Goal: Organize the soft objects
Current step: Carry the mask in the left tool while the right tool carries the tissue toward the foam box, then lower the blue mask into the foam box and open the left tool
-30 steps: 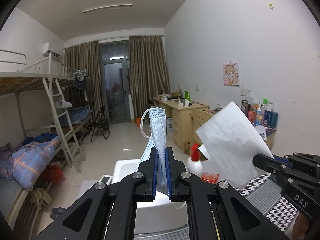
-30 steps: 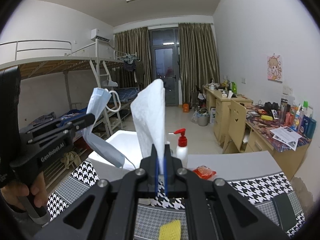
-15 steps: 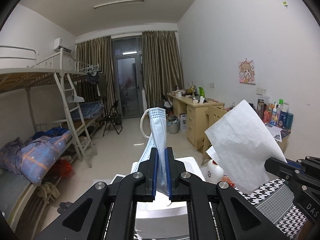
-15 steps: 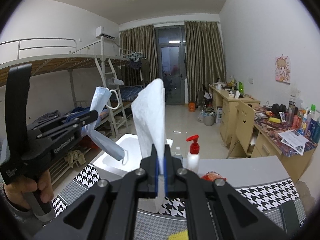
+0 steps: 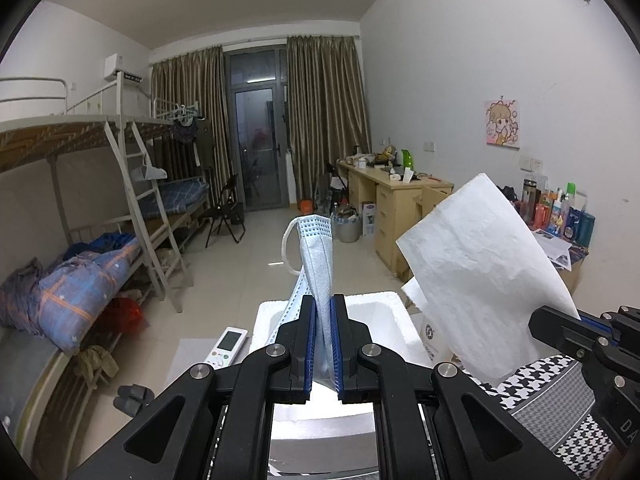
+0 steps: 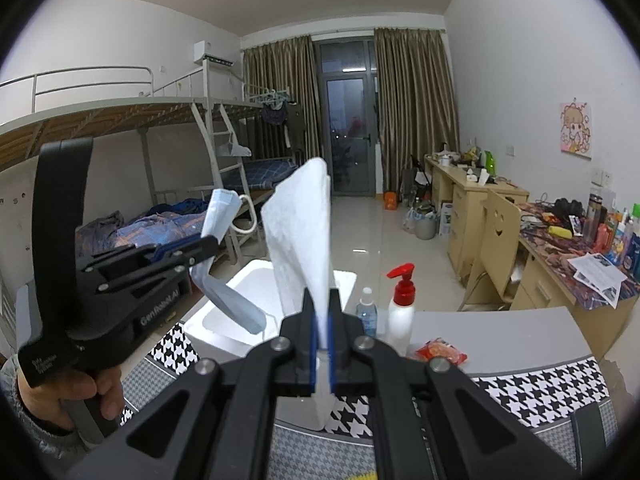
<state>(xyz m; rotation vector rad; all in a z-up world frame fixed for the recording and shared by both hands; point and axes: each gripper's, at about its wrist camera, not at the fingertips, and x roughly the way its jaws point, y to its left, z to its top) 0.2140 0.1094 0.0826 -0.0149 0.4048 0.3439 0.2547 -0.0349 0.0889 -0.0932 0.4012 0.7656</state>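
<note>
Left wrist view: your left gripper [image 5: 321,344] is clamping the face mask [image 5: 318,252] upright, directly above the foam box [image 5: 384,312].

Right wrist view: your right gripper [image 6: 321,344] is pinching the tissue [image 6: 304,232], slightly nearer than the foam box [image 6: 224,312], which is lying ahead-left.

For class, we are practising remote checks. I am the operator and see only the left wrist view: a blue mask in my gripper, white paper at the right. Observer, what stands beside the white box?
Observer: On the right wrist view, a pump bottle with a red top stands right of the white foam box.
Operator: Anything else there?
Observer: A small clear bottle stands between box and pump bottle.
Operator: Who holds my gripper?
Observer: A bare hand grips the left gripper by its handle.
</note>
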